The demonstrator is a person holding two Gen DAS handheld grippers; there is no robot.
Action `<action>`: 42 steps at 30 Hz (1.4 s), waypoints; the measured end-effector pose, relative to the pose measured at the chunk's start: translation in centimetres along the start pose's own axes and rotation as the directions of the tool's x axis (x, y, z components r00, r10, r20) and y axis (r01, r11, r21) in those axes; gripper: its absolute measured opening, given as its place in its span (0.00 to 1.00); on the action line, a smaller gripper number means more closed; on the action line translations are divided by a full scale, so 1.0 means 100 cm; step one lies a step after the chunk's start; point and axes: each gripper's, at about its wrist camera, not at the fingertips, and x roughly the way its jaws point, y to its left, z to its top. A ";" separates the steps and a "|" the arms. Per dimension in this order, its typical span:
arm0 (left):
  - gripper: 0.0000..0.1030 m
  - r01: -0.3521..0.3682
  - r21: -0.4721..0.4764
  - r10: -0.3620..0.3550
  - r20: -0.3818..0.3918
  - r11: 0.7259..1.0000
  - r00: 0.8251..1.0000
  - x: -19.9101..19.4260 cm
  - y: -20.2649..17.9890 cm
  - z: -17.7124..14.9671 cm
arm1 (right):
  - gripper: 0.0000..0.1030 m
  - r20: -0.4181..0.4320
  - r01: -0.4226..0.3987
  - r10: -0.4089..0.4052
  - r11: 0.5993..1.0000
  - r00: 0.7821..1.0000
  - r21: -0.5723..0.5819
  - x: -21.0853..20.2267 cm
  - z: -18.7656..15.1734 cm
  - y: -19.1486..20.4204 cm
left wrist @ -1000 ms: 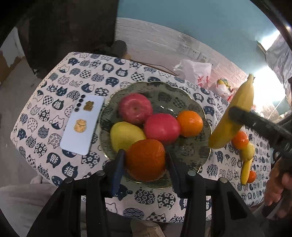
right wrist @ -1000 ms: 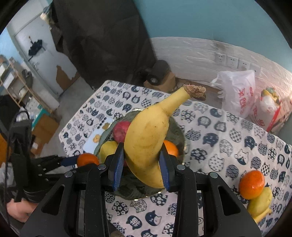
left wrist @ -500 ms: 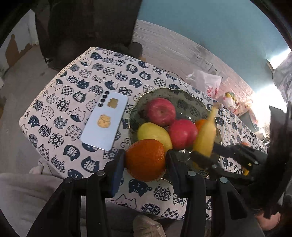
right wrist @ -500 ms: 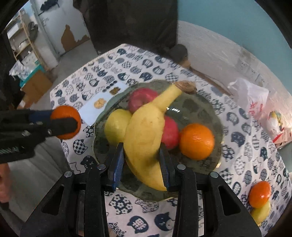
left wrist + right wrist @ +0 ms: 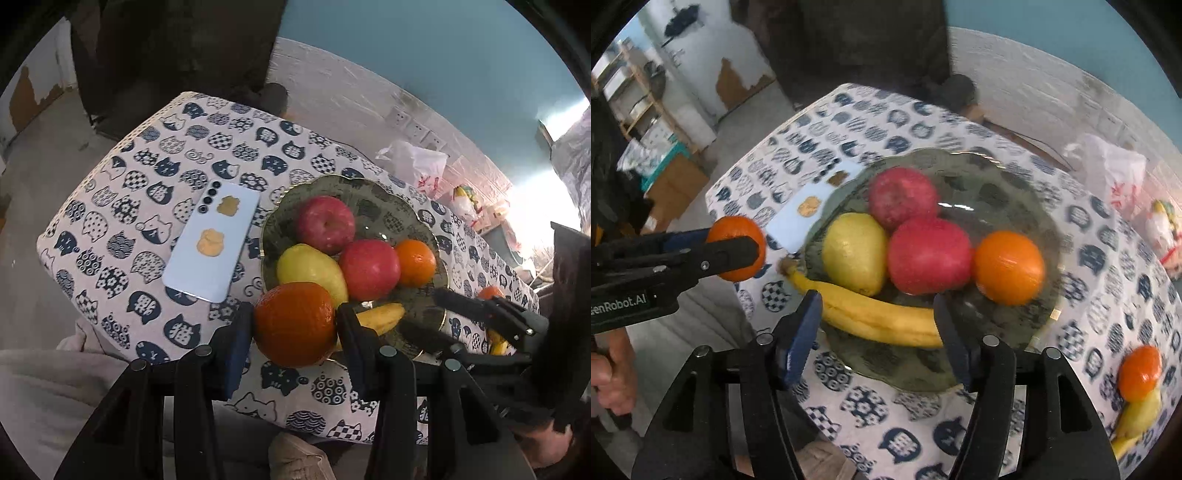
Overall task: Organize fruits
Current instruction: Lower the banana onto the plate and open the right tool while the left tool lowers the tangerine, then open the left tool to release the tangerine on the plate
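The left claw (image 5: 295, 325) grips an orange (image 5: 295, 323) between its pads, hovering just outside the near rim of the glass bowl (image 5: 424, 229), on the side nearer the phone (image 5: 210, 243). The right claw (image 5: 877, 321) stands open, its fingers wide on either side of the banana (image 5: 871, 314), which lies along the bowl's near edge with its stem poking over the rim. Inside the bowl sit two red apples (image 5: 929, 254), a pear (image 5: 855, 253) and a second orange (image 5: 1008, 267). The banana looks placed, so the step in hand seems to be adding the held orange. Next move, I judge: carry it over the rim into the free patch beside the banana, lower it, then release. More fruit (image 5: 1139, 391) waits on the bench (image 5: 122, 192), well away from the bowl
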 end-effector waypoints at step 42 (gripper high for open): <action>0.61 0.081 0.181 -0.058 -0.127 0.980 0.990 0.079 -0.128 -0.002 | 0.65 0.002 0.087 -0.091 0.957 0.996 0.278 -0.059 -0.051 -0.139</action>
